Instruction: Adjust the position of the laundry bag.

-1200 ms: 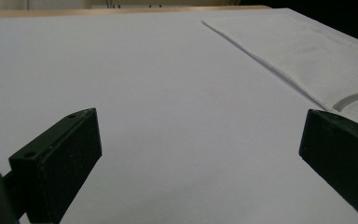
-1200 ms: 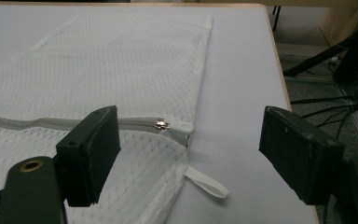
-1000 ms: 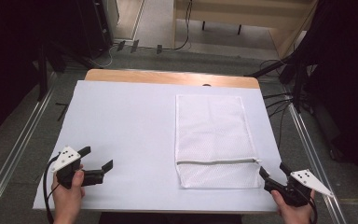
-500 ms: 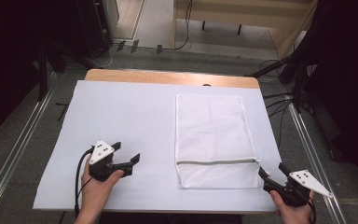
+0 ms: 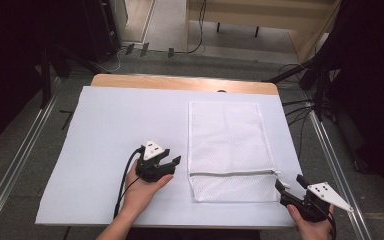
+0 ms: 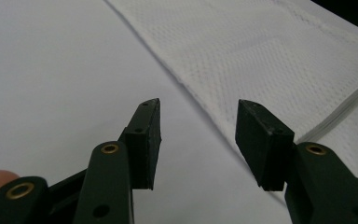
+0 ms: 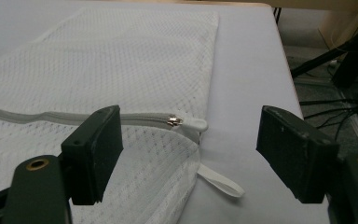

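Observation:
A white mesh laundry bag (image 5: 228, 150) lies flat on the right half of the white table cover (image 5: 110, 125), its zipper (image 5: 230, 173) running across near the front end. The left gripper (image 5: 172, 162) rests open just left of the bag's left edge (image 6: 223, 93), nothing between its fingers. At the bag's front right corner, the right gripper (image 5: 289, 183) stands open. In the right gripper view the metal zipper pull (image 7: 176, 121) and a white loop tab (image 7: 219, 179) lie between its spread fingers (image 7: 95, 149), a little ahead of them.
The cover lies on a wooden table whose far edge (image 5: 180, 81) shows. Metal rails (image 5: 15, 165) run along both sides, and cables (image 5: 300, 107) lie on the floor to the right.
The left hand has carried its gripper rightwards from the table's front left to just beside the bag. The right gripper has stayed put.

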Motion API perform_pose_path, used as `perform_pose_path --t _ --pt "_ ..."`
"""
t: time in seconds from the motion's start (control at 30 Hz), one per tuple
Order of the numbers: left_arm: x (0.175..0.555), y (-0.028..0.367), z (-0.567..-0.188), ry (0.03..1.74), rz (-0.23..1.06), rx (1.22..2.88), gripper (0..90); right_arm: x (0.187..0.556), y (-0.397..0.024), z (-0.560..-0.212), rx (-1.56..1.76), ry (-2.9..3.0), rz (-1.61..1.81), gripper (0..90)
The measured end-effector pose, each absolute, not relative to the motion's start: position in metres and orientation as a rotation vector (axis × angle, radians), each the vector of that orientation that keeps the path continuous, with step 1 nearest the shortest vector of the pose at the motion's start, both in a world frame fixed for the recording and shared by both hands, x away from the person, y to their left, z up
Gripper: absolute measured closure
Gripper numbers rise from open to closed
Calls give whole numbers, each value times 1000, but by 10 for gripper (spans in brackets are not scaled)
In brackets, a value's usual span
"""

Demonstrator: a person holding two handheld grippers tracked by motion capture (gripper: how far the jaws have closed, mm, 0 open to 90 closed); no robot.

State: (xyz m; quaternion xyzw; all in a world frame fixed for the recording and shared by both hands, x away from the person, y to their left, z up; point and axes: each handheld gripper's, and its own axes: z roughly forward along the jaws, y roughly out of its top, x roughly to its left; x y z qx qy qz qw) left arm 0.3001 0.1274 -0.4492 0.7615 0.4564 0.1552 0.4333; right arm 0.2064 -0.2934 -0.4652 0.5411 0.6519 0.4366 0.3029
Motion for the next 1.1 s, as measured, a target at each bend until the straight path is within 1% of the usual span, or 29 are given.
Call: perform_pose_path --t 0.13,0.23,0.33,0.43,0.47,0.57,0.6,0.63,0.7,0.8,0.83,1.1 --pt "316 106 -456 1152 401 1945 540 208 -290 -465 1414 1745 1153 232" --pt "328 99 -460 1200 373 1948 539 208 -290 -466 1416 1752 1157 232" --pt "334 93 -463 1235 354 1951 547 209 -291 -466 1419 1750 1151 233" --pt "335 85 -467 1231 372 1985 563 208 -292 -466 1414 1750 1150 233" --pt "334 82 -468 1228 380 1999 604 208 -291 -466 1413 1751 1152 233" --pt "333 75 -471 1212 378 2044 649 208 -291 -466 1417 1753 1156 233" --pt "333 73 -472 1212 402 2051 658 208 -291 -466 1417 1754 1158 234" --pt "333 73 -471 1220 422 2056 690 209 -292 -466 1423 1754 1162 236" --pt "334 74 -472 1240 421 2042 768 209 -292 -466 1427 1754 1166 241" --pt "336 75 -472 1235 380 2030 890 209 -291 -467 1421 1757 1165 243" --pt "336 76 -471 1230 376 2033 900 209 -291 -467 1419 1760 1164 242" --pt "334 87 -461 1204 308 1992 900 208 -290 -466 1414 1756 1163 224"
